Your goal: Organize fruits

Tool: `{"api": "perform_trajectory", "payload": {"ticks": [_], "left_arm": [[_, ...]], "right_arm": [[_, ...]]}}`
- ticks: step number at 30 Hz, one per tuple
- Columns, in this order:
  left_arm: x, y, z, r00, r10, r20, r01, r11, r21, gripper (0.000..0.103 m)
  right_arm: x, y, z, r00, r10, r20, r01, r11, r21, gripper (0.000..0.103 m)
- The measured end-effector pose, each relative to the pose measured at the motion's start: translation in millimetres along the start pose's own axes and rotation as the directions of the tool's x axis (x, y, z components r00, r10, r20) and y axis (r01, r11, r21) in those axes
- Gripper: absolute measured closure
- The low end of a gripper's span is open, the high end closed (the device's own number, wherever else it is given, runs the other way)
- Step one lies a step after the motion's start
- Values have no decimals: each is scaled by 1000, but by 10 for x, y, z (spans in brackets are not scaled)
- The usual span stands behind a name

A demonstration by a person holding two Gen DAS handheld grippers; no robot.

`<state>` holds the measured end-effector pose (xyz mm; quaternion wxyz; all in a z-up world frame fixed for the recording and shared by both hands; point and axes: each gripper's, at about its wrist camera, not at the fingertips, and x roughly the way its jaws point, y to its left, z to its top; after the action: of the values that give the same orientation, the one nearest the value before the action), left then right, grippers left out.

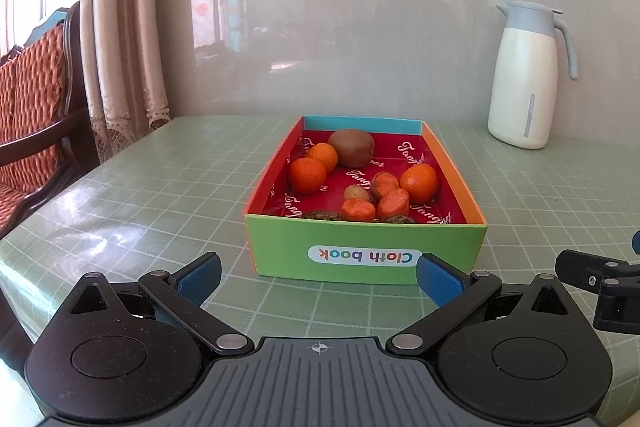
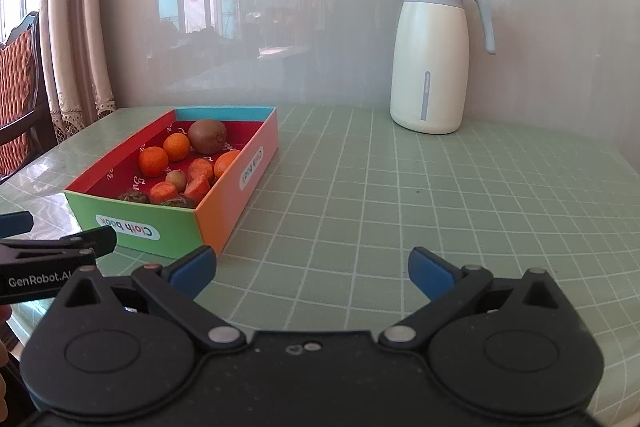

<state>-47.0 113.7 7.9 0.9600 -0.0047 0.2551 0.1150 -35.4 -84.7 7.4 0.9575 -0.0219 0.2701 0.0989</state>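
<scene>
Both the left gripper [image 1: 320, 277] and right gripper [image 2: 312, 269] hover with jaws spread, holding nothing. The fruits [image 1: 360, 179] sit in the box [image 1: 366, 251] at frame centre, seemingly already gathered; any next move means reaching inside.

Black tongs [image 1: 319, 277] with 2 blue pads [image 1: 438, 277], silver screws.

Your left gripper [image 1: 318, 277] sits low in frame, jaws spread wide; your right gripper [image 2: 312, 269] likewise gapes, empty.
</scene>
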Motion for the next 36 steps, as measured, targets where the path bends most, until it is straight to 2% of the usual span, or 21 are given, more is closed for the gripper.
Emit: {"api": "perform_trajectory", "payload": {"ticks": [36], "left_arm": [[11,56,7,1000,1,-2,-1,999,-33,0]], "right_arm": [[3,79,-29,1000,16,2,-16,999,-32,0]]}}
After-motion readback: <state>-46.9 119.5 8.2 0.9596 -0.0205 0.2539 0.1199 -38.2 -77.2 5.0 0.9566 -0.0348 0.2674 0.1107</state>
